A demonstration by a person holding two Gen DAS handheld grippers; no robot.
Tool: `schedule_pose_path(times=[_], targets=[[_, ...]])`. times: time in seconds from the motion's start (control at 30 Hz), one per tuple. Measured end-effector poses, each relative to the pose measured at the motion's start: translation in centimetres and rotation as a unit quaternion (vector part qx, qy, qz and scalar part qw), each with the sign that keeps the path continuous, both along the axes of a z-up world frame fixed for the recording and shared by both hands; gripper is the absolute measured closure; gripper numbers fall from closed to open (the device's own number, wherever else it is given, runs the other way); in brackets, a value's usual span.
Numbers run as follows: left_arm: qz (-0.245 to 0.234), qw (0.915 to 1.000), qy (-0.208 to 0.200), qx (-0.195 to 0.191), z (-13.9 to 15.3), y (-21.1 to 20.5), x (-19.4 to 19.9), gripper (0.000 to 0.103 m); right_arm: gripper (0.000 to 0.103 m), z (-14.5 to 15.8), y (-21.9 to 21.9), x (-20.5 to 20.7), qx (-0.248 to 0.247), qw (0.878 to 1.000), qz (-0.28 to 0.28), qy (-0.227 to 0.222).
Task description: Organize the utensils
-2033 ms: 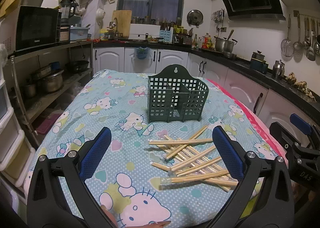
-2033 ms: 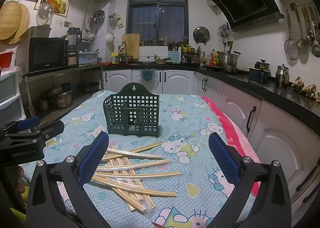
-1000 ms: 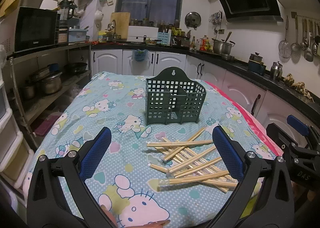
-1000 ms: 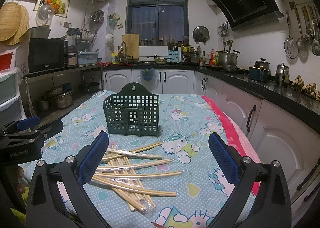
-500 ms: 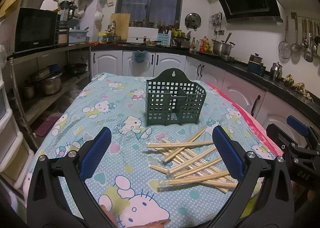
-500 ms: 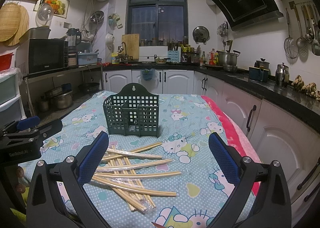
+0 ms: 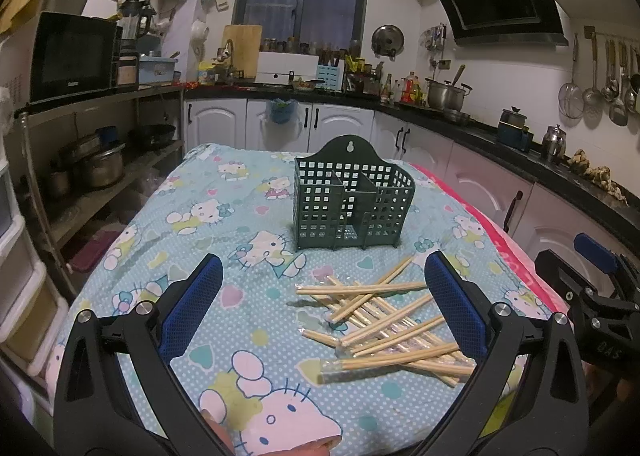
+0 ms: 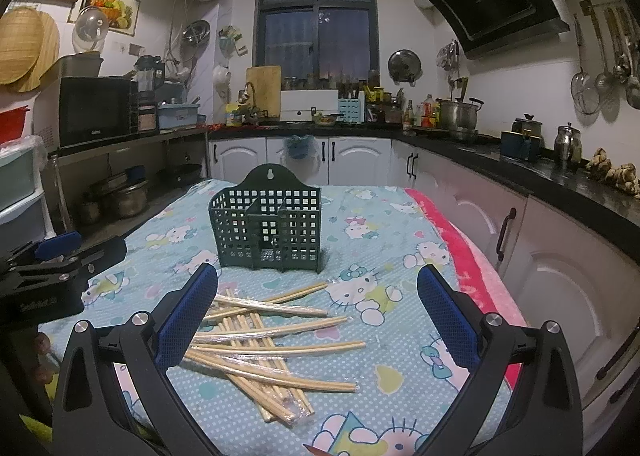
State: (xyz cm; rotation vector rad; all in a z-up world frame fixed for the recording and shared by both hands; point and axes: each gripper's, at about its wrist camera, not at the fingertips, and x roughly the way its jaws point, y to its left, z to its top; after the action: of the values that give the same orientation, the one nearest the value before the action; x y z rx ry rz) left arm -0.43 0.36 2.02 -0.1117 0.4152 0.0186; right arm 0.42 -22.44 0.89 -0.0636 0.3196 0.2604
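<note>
Left wrist view shows the left gripper (image 7: 320, 296) with its jaws wide apart and nothing between them, held above the near edge of the worktop (image 7: 224, 296), which is covered by a cartoon-cat cloth. The right gripper (image 8: 318, 302) is equally spread and empty, hovering over the same near edge. Between and just beyond them lies the pile of chopsticks (image 7: 384, 316), criss-crossed on the cloth toward the near right part of the worktop, some of them in clear plastic sleeves. The green holder (image 7: 354, 202) stands upright near the middle, just behind the pile, its divided compartments apparently empty.

Nothing has been gripped yet, so the step in hand looks like the first pick. It would go best by choosing a stick lying on top of the heap, such as the crosswise one at the far side, and closing on it near its middle so it does not pivot. The sticks are thin and low on soft cloth, so the fingertips need to come down almost flat to the fabric. The glossy sleeves may slip or drag a neighbour along.

Overlapping sticks are the main hindrance. The holder's raised back plate faces away, so its openings are reachable from the near side. Kitchen counters with pots sit well apart.
</note>
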Motion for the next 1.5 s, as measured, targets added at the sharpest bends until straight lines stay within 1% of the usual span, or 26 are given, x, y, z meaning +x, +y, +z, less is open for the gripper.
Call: schedule_pose_path(times=[0.1,0.23,0.37,0.53,0.63,0.7,0.8,1.0,1.13,1.2,1.27,1.37,1.5], targets=[[0.010,0.9999,0.004,-0.009,-0.2,0.9,0.3,0.010,0.006,0.1,0.4,0.1,0.002,1.000,0.010,0.003],[0.010,0.9990,0.014,-0.041,-0.7,2.8,0.6,0.010,0.006,0.1,0.6,0.4,0.000,0.999,0.030,0.012],[0.025,0.9983,0.024,-0.047,-1.0,4.2,1.0,0.010,0.006,0.4,1.2,0.7,-0.004,0.998,0.055,0.020],[0.033,0.9965,0.041,-0.064,-1.6,5.8,1.6,0.010,0.006,0.5,1.7,1.8,-0.004,0.996,0.076,0.047],[0.027,0.9952,0.051,-0.079,-2.0,6.6,1.9,0.010,0.006,0.7,1.9,2.8,0.000,0.995,0.081,0.064],[0.023,0.9948,0.055,-0.082,-2.2,6.9,2.2,0.010,0.006,0.9,1.9,3.8,0.001,0.994,0.083,0.075],[0.004,0.9930,0.060,-0.101,-2.5,7.3,2.6,0.010,0.006,1.1,1.8,5.5,0.000,0.993,0.079,0.086],[-0.021,0.9898,0.078,-0.117,-3.0,7.5,4.2,0.010,0.006,1.1,1.6,9.4,0.000,0.991,0.064,0.114],[-0.032,0.9836,0.101,-0.146,-3.8,8.0,6.0,0.010,0.006,1.1,1.5,11.3,-0.012,0.992,0.045,0.120],[-0.040,0.9814,0.108,-0.154,-4.3,7.9,6.7,0.011,0.006,0.9,1.2,12.4,-0.015,0.991,0.036,0.128],[-0.051,0.9769,0.124,-0.166,-4.9,7.7,7.7,0.011,0.006,0.4,1.2,13.7,-0.021,0.989,0.027,0.142],[-0.070,0.9694,0.147,-0.184,-6.0,7.0,8.9,0.013,0.006,-0.5,0.8,15.2,-0.016,0.986,0.018,0.164],[-0.086,0.9571,0.181,-0.210,-7.8,6.3,10.3,0.019,0.006,-2.2,0.4,17.1,-0.023,0.980,0.003,0.199]])
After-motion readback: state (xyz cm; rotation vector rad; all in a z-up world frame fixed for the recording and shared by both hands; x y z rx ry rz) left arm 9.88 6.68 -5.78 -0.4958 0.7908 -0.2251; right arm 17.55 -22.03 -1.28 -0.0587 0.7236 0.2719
